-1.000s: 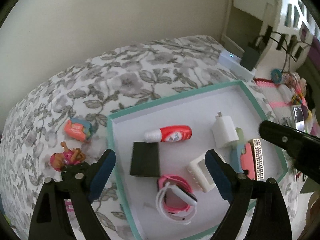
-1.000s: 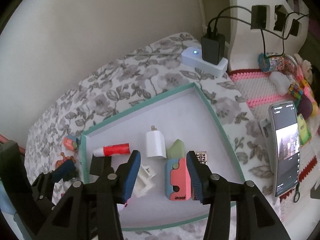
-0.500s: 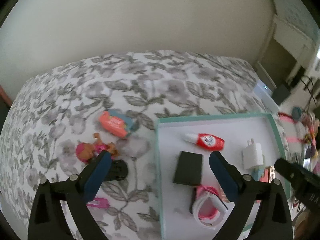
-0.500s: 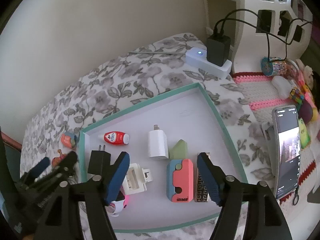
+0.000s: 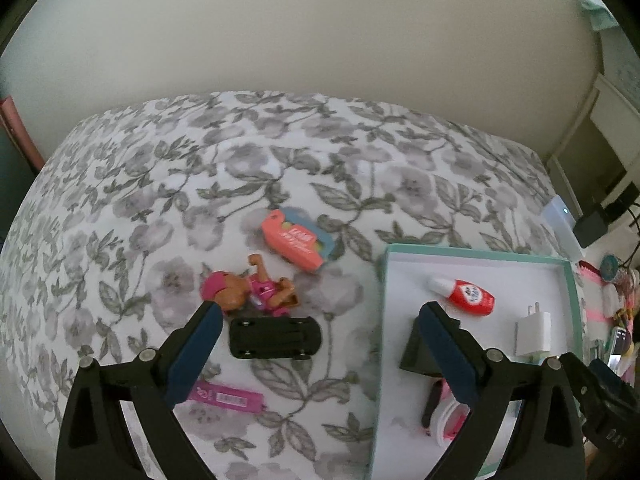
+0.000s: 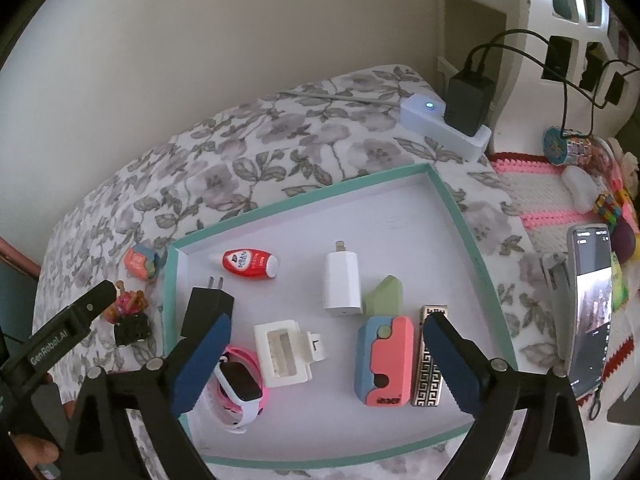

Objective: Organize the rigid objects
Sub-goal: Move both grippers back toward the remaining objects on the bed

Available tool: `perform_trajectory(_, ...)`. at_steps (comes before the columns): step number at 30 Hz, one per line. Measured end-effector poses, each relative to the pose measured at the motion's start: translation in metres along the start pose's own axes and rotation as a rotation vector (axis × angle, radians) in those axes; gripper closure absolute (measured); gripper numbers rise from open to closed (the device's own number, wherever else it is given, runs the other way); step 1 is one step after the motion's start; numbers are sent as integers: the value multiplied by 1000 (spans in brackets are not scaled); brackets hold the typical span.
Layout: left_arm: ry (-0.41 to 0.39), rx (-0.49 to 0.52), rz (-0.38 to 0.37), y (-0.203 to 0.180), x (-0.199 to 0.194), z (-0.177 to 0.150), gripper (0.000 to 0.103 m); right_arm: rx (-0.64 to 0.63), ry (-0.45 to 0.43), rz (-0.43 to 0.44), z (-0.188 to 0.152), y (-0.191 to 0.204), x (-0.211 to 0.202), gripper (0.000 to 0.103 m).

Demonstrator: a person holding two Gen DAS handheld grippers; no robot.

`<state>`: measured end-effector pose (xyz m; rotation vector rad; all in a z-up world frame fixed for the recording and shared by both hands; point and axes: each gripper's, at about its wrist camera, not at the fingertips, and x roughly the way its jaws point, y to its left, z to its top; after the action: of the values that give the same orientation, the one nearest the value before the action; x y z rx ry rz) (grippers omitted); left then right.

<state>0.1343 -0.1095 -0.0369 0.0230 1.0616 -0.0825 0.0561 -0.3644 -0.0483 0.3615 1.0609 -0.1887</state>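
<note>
A teal-rimmed white tray (image 6: 460, 216) lies on the floral bedspread and also shows in the left wrist view (image 5: 574, 304). It holds a red bottle (image 6: 250, 263), white charger (image 6: 342, 284), black plug (image 6: 206, 312), pink watch (image 6: 238, 390), white clip (image 6: 284, 352) and a pink-blue case (image 6: 386, 362). Left of the tray lie a black toy car (image 5: 275, 338), a doll figure (image 5: 250, 292), an orange-blue case (image 5: 296, 242) and a pink tag (image 5: 230, 396). My left gripper (image 5: 318, 356) is open above the car. My right gripper (image 6: 326, 364) is open and empty over the tray.
A white power strip with a black adapter (image 6: 460, 120) sits behind the tray. A phone (image 6: 590, 308) and small toys on a pink-white mat (image 6: 552, 196) lie to the right. The wall runs along the bed's far side.
My left gripper has swung left from above the tray to above the loose toys. My right gripper has opened wider and drawn back a little.
</note>
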Motion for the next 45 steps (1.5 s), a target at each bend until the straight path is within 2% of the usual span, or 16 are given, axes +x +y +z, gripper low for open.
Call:
perform_trajectory(11,6,-74,17,36,-3,7,4,-50,13,4,-5,23,7,0)
perform_trajectory(23,-17,-115,65,81,-13,14,4,-146,1,43,-12,71,6,0)
perform_trajectory(32,-22,-166,76,118,-16,16,4,-206,-14,112,-20,111,7,0)
perform_trajectory(39,8,-195,71,140,-9,11,4,-268,10,142,-30,146,18,0)
perform_trajectory(45,66,-177,49,141,6,0,4,-311,58,134,-44,165,32,0)
